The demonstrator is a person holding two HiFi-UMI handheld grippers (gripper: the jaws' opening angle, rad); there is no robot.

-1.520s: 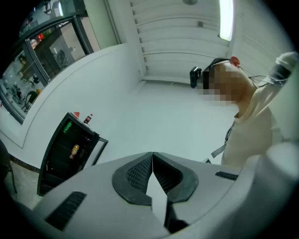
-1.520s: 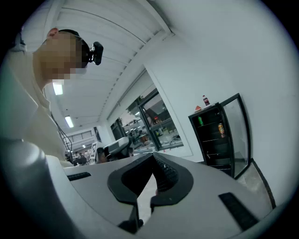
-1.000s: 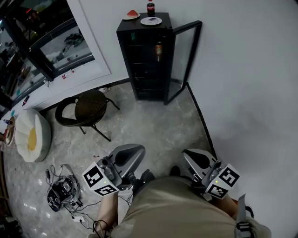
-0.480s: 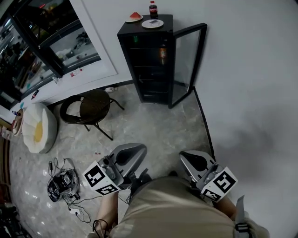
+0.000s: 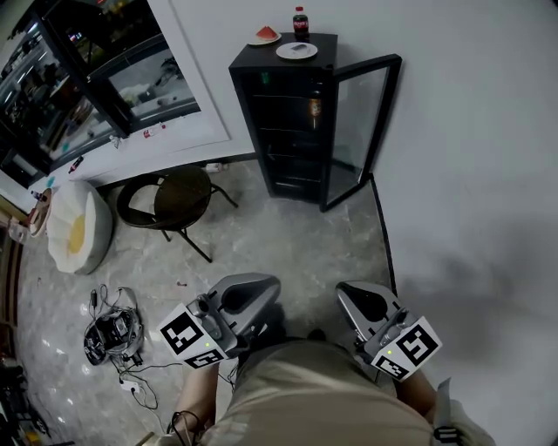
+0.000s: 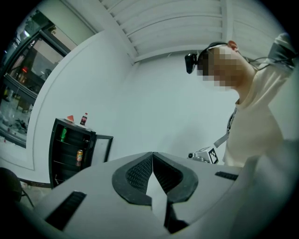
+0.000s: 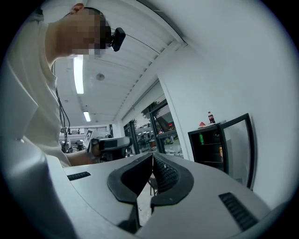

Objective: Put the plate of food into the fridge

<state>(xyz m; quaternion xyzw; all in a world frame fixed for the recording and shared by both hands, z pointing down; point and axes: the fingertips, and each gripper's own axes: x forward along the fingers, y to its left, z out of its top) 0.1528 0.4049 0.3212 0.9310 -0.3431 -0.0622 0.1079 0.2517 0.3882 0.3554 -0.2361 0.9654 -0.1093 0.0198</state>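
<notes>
The person holds both grippers level at the waist, well apart from the black fridge [image 5: 292, 131] at the far wall. The left gripper [image 6: 152, 156] has its jaws pressed together with nothing between them; the right gripper [image 7: 153, 156] is likewise closed and empty. The fridge's glass door [image 5: 359, 131] stands open. On the fridge top, a plate with a red slice [image 5: 265, 37] sits at the back left corner. A white plate [image 5: 296, 50] lies near the front edge, and a cola bottle [image 5: 301, 19] stands at the back edge.
</notes>
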